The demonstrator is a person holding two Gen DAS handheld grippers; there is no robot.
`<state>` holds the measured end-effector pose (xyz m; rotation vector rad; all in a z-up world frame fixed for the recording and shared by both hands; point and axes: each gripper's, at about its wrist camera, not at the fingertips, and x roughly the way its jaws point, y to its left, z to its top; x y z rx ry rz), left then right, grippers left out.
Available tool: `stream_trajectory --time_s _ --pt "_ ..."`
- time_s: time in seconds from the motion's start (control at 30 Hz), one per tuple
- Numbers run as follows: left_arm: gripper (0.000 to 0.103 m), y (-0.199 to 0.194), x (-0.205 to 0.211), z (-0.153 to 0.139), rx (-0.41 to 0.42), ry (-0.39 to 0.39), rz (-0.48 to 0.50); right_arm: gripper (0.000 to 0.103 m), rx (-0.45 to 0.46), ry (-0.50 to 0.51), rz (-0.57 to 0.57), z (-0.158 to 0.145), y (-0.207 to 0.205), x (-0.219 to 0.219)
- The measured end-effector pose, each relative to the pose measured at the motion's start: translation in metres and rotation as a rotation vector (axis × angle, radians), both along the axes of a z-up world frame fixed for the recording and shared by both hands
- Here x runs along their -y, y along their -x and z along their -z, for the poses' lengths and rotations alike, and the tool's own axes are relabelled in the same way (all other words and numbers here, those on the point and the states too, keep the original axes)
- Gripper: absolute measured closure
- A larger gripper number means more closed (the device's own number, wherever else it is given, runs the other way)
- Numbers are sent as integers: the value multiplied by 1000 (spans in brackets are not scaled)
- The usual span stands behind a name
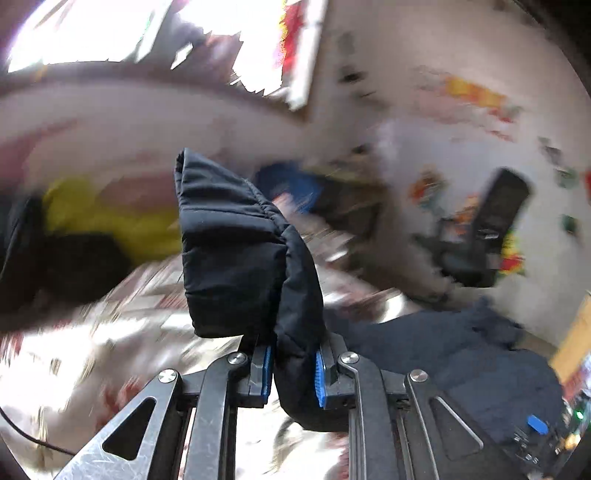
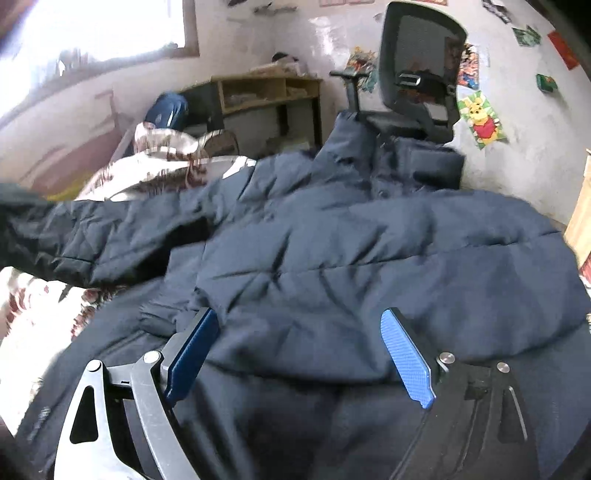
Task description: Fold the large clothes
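Note:
A large dark navy puffer jacket (image 2: 332,258) lies spread on a bed with a patterned cover (image 2: 37,332). My left gripper (image 1: 293,373) is shut on the jacket's sleeve cuff (image 1: 236,240), which sticks up above the blue pads, lifted off the bed. The rest of the jacket (image 1: 461,362) lies to the right in that blurred view. My right gripper (image 2: 299,354) is open, its blue pads (image 2: 406,358) spread just above the jacket's body, holding nothing. One sleeve (image 2: 92,232) stretches to the left.
A black office chair (image 2: 417,74) stands behind the bed against a white wall with stickers. A wooden desk (image 2: 266,92) is at the back. A window (image 2: 92,29) is upper left. Something yellow (image 1: 103,218) lies at the left.

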<state>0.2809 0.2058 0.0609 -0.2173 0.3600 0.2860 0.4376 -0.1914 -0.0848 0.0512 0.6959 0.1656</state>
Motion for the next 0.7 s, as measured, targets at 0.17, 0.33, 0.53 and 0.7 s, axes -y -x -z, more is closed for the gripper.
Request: stream_trajectory --time_s 0.17,0.33,0.53,0.7 --pt "87 -10 74 -49 88 -79 262 16 38 -79 82 -44 21 57" --pt "87 -49 162 -60 42 -17 556 16 85 -175 190 -81 49 122" --pt "87 -91 259 -13 -120 6 761 16 169 -261 294 -113 88 191" --pt "87 -108 316 45 -309 24 886 16 174 -327 310 -107 98 224"
